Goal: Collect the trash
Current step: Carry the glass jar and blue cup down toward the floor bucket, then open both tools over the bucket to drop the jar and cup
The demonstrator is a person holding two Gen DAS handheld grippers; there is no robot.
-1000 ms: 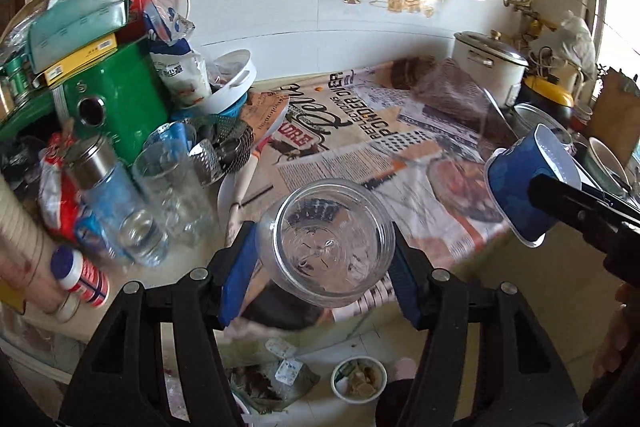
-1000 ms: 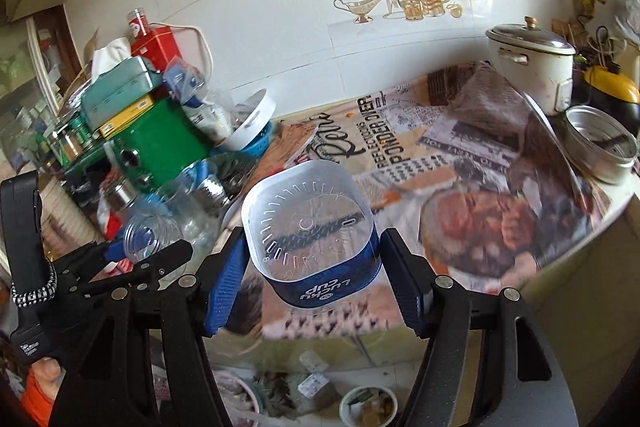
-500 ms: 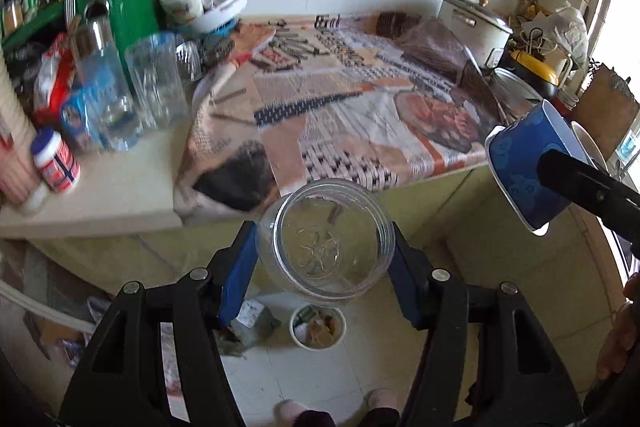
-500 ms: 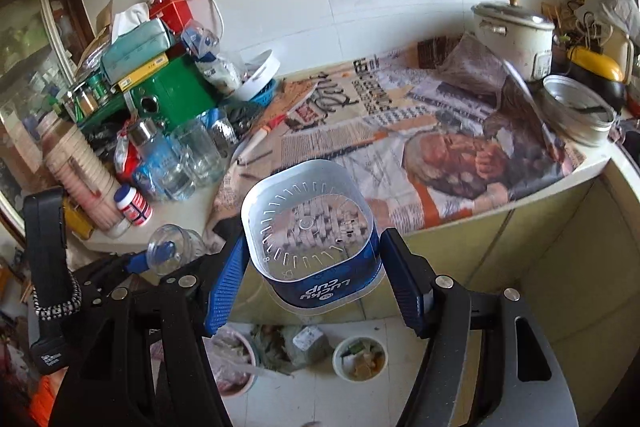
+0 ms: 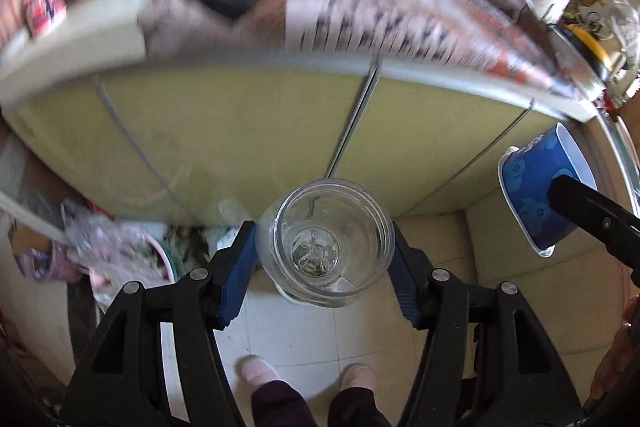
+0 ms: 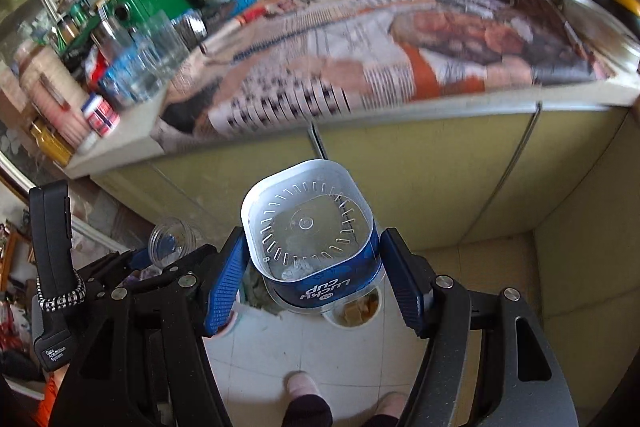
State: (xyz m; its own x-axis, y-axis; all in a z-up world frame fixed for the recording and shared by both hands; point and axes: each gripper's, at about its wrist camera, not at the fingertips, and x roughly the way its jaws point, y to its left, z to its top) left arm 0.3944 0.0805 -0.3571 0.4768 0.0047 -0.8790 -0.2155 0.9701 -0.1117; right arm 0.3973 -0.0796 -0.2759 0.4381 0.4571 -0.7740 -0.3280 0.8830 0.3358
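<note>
A: Where's the clear round plastic jar (image 5: pixel 325 242)?
B: Clamped between the left gripper's (image 5: pixel 323 261) blue pads, above the floor.
A: The blue square plastic cup (image 6: pixel 310 237)?
B: Gripped likewise by the right gripper (image 6: pixel 314 267), before the counter's (image 6: pixel 400 109) front edge.

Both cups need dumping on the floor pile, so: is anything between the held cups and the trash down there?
Nothing visible: the clear plastic cup and blue Lucky Cup hang over open floor before the cabinet doors, with trash below-left.

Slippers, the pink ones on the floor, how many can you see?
2. One pink slipper is on the white floor tiles below the left gripper, the other pink slipper is beside it to the right. Dark trouser legs cover their backs.
</note>
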